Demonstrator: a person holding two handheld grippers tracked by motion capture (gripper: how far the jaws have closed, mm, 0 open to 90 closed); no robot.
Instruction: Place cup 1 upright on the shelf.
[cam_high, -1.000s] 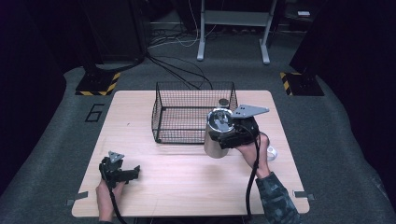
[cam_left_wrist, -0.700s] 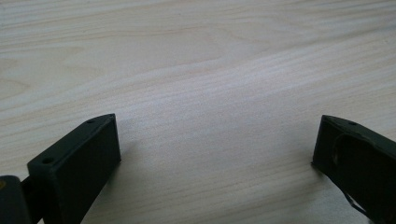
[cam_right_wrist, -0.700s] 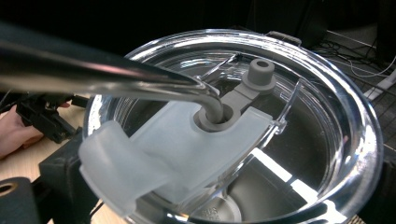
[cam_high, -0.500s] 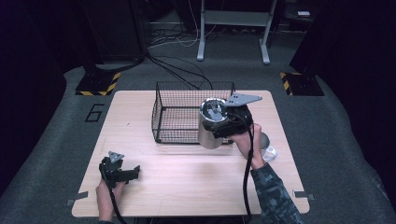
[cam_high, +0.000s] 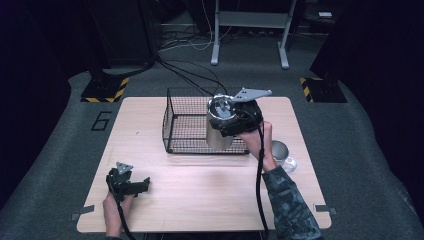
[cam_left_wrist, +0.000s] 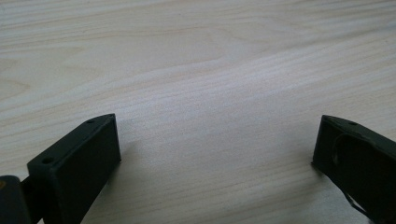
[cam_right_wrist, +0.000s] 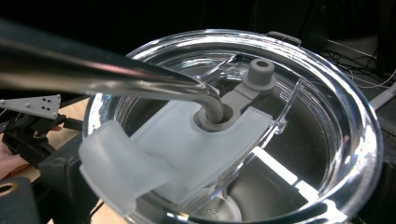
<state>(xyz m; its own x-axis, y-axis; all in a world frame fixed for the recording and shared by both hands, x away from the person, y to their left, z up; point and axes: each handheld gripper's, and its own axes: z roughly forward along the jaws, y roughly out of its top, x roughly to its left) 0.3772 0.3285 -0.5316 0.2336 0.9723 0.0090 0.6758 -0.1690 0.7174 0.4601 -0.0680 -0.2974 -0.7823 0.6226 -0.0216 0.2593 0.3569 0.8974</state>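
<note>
My right gripper is shut on a steel tumbler, held tilted above the right front part of a black wire basket. In the right gripper view the tumbler's clear lid is close up, with a bent metal straw going through its grey grommet. My left gripper rests on the wooden table near the front left. Its jaws stand wide apart in the left gripper view, with bare wood between them.
A small steel cup sits on a white object at the table's right edge, just behind the right forearm. The basket looks bare inside. Cables and a metal stand lie on the floor beyond the table.
The right gripper has carried the tumbler left and away from the person, from beside the basket's right front corner to over the basket. The left gripper has stayed put.
</note>
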